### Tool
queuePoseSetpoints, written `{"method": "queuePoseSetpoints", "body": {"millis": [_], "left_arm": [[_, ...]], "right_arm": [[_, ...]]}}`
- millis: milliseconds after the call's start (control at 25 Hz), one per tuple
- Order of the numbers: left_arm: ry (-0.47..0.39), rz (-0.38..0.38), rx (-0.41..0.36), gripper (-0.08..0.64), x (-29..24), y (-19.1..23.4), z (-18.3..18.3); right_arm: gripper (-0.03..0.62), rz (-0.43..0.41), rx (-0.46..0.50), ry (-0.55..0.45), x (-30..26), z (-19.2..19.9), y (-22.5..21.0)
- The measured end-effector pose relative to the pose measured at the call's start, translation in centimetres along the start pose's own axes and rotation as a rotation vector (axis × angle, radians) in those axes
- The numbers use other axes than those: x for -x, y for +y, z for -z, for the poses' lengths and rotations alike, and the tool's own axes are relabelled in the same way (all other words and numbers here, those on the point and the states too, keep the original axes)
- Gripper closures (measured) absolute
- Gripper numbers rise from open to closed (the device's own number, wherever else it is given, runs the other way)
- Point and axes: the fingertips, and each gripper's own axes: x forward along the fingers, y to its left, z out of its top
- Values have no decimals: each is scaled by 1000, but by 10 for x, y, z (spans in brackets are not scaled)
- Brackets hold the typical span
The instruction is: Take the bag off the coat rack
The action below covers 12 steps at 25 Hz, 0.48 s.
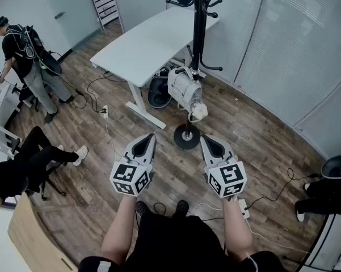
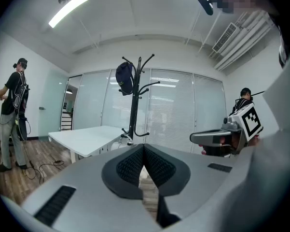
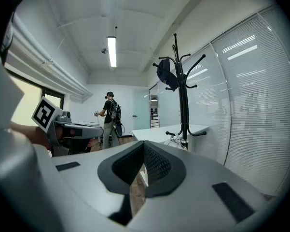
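Observation:
A black coat rack stands on a round base beside the white table. A dark blue bag hangs from one of its top hooks, also seen as the dark bag in the right gripper view. Lower down the pole hangs a white bag. My left gripper and right gripper are held side by side, short of the rack's base, pointing at it. The left gripper and the right gripper are both shut, with nothing between the pads.
A white table stands left of the rack, with cables and a power strip on the wood floor. A person stands far left and another sits on a chair. Glass walls with blinds curve behind.

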Motion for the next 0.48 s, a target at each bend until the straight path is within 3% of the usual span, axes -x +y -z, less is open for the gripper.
{"method": "queuePoseSetpoints", "body": {"millis": [480], "left_arm": [[4, -2, -3, 545, 1, -2, 2]], "right_arm": [[565, -11, -51, 9, -2, 8, 2]]}}
